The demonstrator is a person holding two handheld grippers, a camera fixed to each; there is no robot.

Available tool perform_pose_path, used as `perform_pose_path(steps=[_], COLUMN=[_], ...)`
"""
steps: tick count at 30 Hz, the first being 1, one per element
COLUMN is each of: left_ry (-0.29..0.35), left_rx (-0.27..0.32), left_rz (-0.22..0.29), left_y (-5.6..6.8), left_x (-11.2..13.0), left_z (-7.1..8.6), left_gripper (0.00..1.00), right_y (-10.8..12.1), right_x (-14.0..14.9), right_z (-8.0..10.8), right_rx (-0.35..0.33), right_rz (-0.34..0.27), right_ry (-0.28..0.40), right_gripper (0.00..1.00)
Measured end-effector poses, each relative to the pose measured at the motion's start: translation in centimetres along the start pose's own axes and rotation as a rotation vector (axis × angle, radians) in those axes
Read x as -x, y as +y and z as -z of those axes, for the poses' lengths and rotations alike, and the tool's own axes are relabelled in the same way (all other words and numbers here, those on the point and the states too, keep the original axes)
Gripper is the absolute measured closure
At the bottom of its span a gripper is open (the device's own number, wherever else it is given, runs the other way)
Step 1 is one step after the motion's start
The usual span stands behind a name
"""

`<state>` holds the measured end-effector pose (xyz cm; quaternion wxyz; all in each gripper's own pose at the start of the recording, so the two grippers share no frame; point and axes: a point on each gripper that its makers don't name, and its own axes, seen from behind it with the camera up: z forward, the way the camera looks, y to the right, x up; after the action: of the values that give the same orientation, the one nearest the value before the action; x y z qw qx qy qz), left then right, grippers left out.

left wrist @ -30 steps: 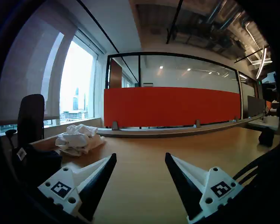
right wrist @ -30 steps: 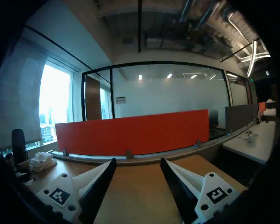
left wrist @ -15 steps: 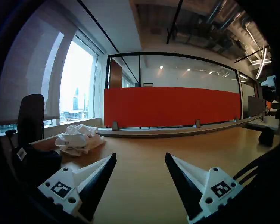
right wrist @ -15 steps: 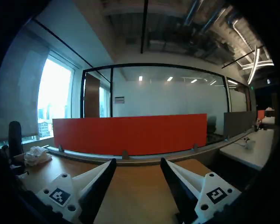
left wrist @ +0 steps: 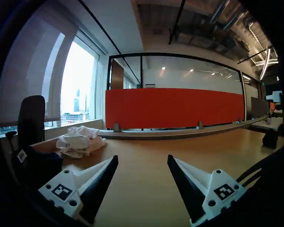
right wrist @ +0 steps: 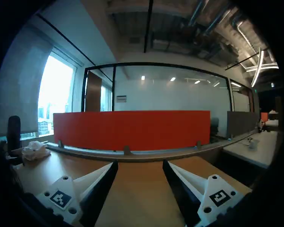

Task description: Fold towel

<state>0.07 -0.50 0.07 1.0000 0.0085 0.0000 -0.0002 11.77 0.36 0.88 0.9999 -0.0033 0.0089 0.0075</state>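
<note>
In the left gripper view, the left gripper (left wrist: pixel 142 156) sits at the bottom of the frame with its two white fingers (left wrist: pixel 78 184) wide apart and nothing between them; only the bare wooden table (left wrist: pixel 145 196) shows in the gap. Each finger carries a small black and white marker near its base. The towel (left wrist: pixel 80 141) lies as a crumpled white heap on the table at the middle left of the frame, beyond the left finger and well apart from it. Just below the towel, in the lower left, there is a dark object (left wrist: pixel 38 166) with a small white tag, and behind it a black chair (left wrist: pixel 31 120) stands in front of a bright window (left wrist: pixel 75 90). An orange partition (left wrist: pixel 174 108) runs along the far edge of the table, across the middle of the frame. In the right gripper view, the right gripper (right wrist: pixel 139 162) is also wide open and holds nothing, low over the same wooden surface. Here the towel (right wrist: pixel 35 150) is small and far away, at the left edge of the frame, near the chair (right wrist: pixel 13 132). The partition (right wrist: pixel 130 129) crosses the centre, and a white desk (right wrist: pixel 255 149) is at the right.
</note>
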Motion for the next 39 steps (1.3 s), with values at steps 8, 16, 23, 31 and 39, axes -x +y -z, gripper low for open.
perform_pose_path(steps=[8,16,23,31,39], left_ry=[0.0,0.0,0.0,0.0,0.0], left_rx=[0.0,0.0,0.0,0.0,0.0], left_rz=[0.0,0.0,0.0,0.0,0.0], left_y=[0.0,0.0,0.1,0.1,0.0], left_x=[0.0,0.0,0.0,0.0,0.0], left_z=[0.0,0.0,0.1,0.1,0.1], left_gripper=[0.04,0.04,0.03,0.03,0.04], right_y=[-0.4,-0.6,-0.6,-0.5,-0.1], right_x=[3.1,5.6,7.2,9.1,11.1], right_z=[0.0,-0.2,-0.1,0.2,0.4], right_rx=[-0.005,-0.01,-0.013,-0.013,-0.007], right_rz=[-0.022,-0.018,-0.02,-0.011,-0.011], right_ry=[-0.004,-0.006,-0.012,-0.019,-0.026], right_gripper=[0.09,0.09,0.09,0.09,0.09])
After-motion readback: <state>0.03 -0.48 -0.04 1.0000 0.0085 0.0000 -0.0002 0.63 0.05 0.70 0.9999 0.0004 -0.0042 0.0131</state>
